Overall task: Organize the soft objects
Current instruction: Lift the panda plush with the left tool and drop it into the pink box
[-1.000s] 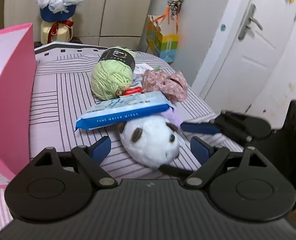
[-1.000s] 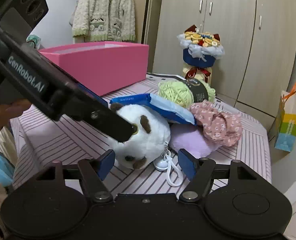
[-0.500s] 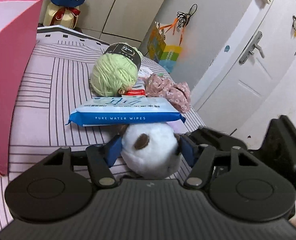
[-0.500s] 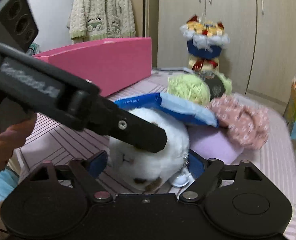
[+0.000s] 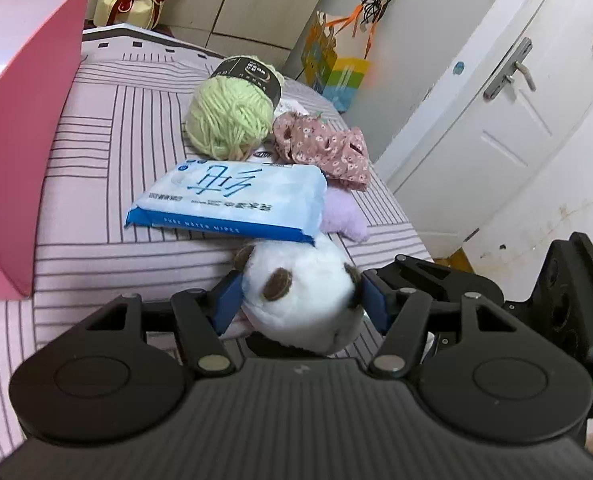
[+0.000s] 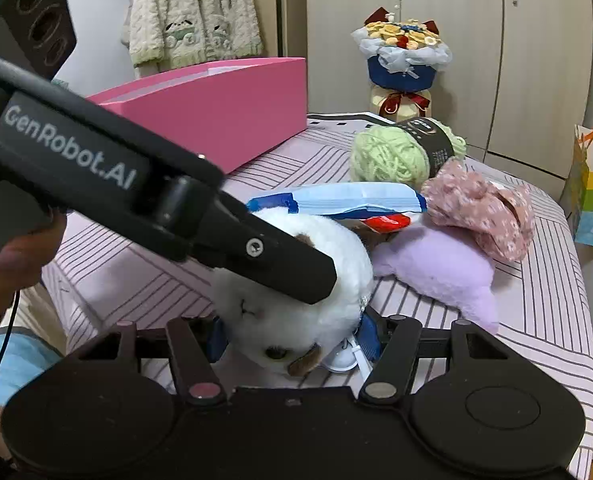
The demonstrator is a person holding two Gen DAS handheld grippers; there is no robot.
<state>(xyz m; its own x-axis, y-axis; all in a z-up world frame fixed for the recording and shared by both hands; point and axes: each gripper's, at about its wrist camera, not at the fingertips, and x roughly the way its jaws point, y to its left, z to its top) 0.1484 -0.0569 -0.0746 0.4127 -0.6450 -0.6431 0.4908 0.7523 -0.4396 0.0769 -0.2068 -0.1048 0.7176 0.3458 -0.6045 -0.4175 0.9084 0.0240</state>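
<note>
A white plush toy [image 5: 300, 292] with brown patches lies at the near edge of the striped bed, its top tucked under a blue wet-wipes pack [image 5: 232, 196]. My left gripper [image 5: 300, 300] is shut on it, both blue pads pressed into its sides. From the other side my right gripper [image 6: 292, 338] has its jaws closing round the same plush toy [image 6: 296, 316], pads against the fur. The left gripper's finger [image 6: 256, 248] crosses the toy's top in the right wrist view. A pink box [image 5: 20, 120] stands on the left.
Behind the wipes lie a green yarn ball [image 5: 232, 116], a floral pink fabric piece [image 5: 324, 148] and a lilac plush [image 5: 342, 216]. A white door [image 5: 508, 128] and a colourful gift bag [image 5: 336, 76] stand beyond the bed's right edge. A flower bouquet [image 6: 402, 60] sits by the wardrobe.
The left gripper went from wide open around the plush to shut on it. The right gripper moved in close and its jaws narrowed onto the toy's sides.
</note>
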